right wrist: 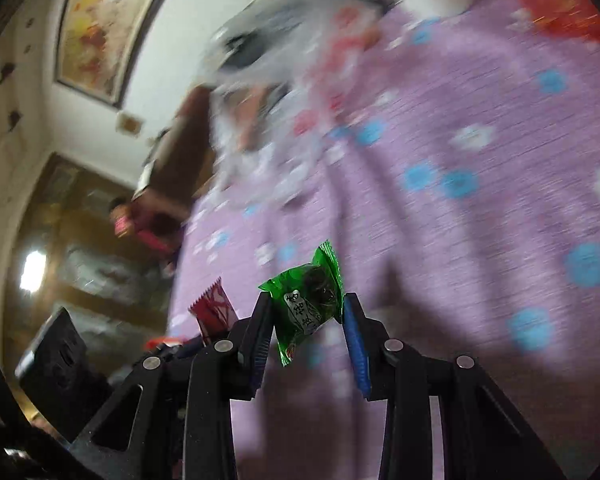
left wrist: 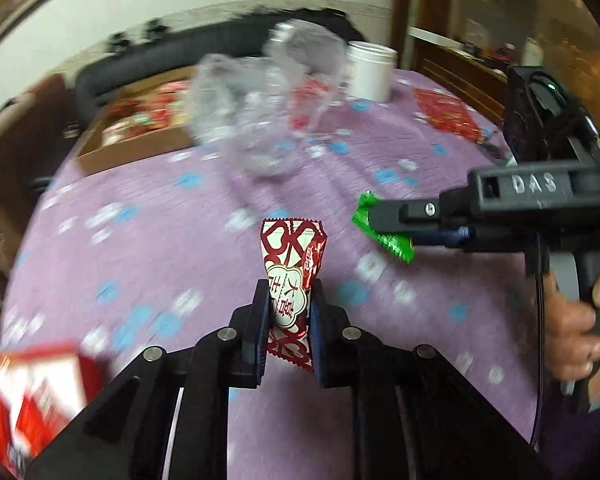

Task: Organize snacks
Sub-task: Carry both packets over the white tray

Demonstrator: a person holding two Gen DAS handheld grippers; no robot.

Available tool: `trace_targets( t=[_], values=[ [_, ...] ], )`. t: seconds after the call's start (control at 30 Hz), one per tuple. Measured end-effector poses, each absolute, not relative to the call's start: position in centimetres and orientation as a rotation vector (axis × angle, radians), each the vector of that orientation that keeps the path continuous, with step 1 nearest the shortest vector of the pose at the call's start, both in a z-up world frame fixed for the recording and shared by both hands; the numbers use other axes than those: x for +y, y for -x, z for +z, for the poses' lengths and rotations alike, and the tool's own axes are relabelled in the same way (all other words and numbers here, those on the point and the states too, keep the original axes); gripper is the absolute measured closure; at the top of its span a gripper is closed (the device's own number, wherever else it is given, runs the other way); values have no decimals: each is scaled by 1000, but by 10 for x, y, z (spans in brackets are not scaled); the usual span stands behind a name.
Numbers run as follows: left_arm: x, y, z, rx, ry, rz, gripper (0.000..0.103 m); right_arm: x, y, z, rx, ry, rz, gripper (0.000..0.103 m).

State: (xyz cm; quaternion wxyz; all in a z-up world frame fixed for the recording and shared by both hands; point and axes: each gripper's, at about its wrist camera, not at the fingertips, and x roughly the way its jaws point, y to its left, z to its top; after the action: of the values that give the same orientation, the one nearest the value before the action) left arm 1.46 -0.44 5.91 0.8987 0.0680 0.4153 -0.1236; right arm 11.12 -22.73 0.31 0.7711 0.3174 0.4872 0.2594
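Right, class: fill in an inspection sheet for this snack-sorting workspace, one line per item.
Surface: purple flowered tablecloth covering the table.
Job's things: red-and-white wrapped candy; green wrapped candy; cardboard box of red snacks.
Clutter: crumpled clear plastic bag; white cylindrical container; flat red packet.
Grippers: left gripper shut on the red-and-white candy; right gripper shut on the green candy, held by a hand.
Cables: nothing seen.
Surroundings: framed picture on a pale wall; wooden furniture, blurred.

A home's living room, framed painting [right wrist: 96,28] on white wall upper left, dark sofa [left wrist: 148,60] behind — flowered purple cloth [left wrist: 300,208] over worktop
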Motion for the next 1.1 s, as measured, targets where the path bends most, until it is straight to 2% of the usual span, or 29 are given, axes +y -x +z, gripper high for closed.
trace_targets(
  t=[0.4,0.53,1.1],
  values=[
    [61,69,83,708,-178,47,88,-173,-96,4,1077,-477,574,68],
    [74,86,93,665,-174,56,88,-160,-89,7,1076,-499,569,68],
    [111,136,111,595,-67,25,88,-99,11,87,936,-386,657,68]
  ],
)
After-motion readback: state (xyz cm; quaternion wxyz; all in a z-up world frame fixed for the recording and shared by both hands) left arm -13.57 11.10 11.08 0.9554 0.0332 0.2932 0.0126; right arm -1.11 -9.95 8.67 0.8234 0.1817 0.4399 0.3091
